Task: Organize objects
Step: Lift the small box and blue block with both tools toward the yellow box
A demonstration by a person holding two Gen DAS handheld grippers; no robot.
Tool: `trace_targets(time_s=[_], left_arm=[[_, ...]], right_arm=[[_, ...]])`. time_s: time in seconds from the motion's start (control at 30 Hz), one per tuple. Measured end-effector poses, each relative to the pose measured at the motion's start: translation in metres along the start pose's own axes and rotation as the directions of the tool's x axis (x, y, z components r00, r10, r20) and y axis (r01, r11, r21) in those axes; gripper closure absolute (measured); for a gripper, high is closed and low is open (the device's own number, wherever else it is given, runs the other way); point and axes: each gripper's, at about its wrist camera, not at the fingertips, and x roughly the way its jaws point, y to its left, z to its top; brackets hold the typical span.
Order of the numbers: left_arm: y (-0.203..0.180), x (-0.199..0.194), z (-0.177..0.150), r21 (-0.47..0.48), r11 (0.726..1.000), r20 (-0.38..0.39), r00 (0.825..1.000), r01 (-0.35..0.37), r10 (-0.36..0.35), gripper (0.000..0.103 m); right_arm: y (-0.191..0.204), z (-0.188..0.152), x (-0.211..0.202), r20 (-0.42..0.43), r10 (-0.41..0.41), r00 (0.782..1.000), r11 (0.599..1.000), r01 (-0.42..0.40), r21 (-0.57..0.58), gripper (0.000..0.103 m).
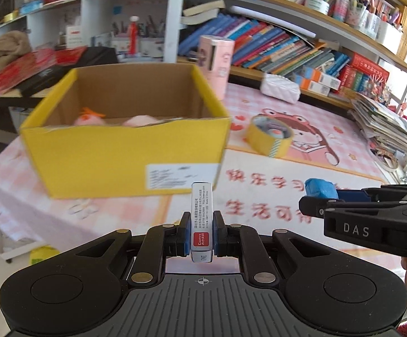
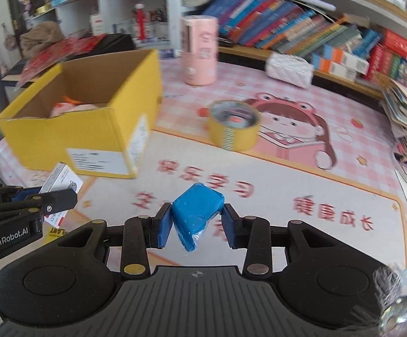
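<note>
My left gripper (image 1: 201,226) is shut on a small white box with a red label (image 1: 201,219), held upright above the table in front of the yellow cardboard box (image 1: 127,157). The same small box shows in the right wrist view (image 2: 60,181). My right gripper (image 2: 196,219) is shut on a blue wrapped block (image 2: 196,210), held above the table mat; it also shows in the left wrist view (image 1: 321,189). The yellow box (image 2: 91,129) is open-topped and holds pink plush toys (image 1: 113,119).
A roll of yellow tape (image 2: 232,129) lies on the pink table mat (image 2: 287,174) right of the box. A pink cylinder (image 2: 200,53) and a white quilted pouch (image 2: 289,70) stand at the back. Bookshelves (image 1: 287,42) run behind. A stack of papers (image 1: 385,129) sits at the right edge.
</note>
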Motion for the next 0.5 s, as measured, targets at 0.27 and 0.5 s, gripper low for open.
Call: trace_targets(time_s=[0.27,0.5], left_arm=[[0.034,-0.03,-0.019,0.004,1.0,0.002,1.0,-0.022,0.022,0.09],[0.056,-0.048,-0.032,0.013,1.0,0.01,1.0,-0.023,0.023,0.09]], right_arm=[[0.051,-0.023,-0.014,-0.017,0.034,0.999,0.999,-0.034,-0.002,0.067],[0.079,-0.04,-0.021,-0.03,0.041,0.999,0.999,-0.041,0.011,0.067]])
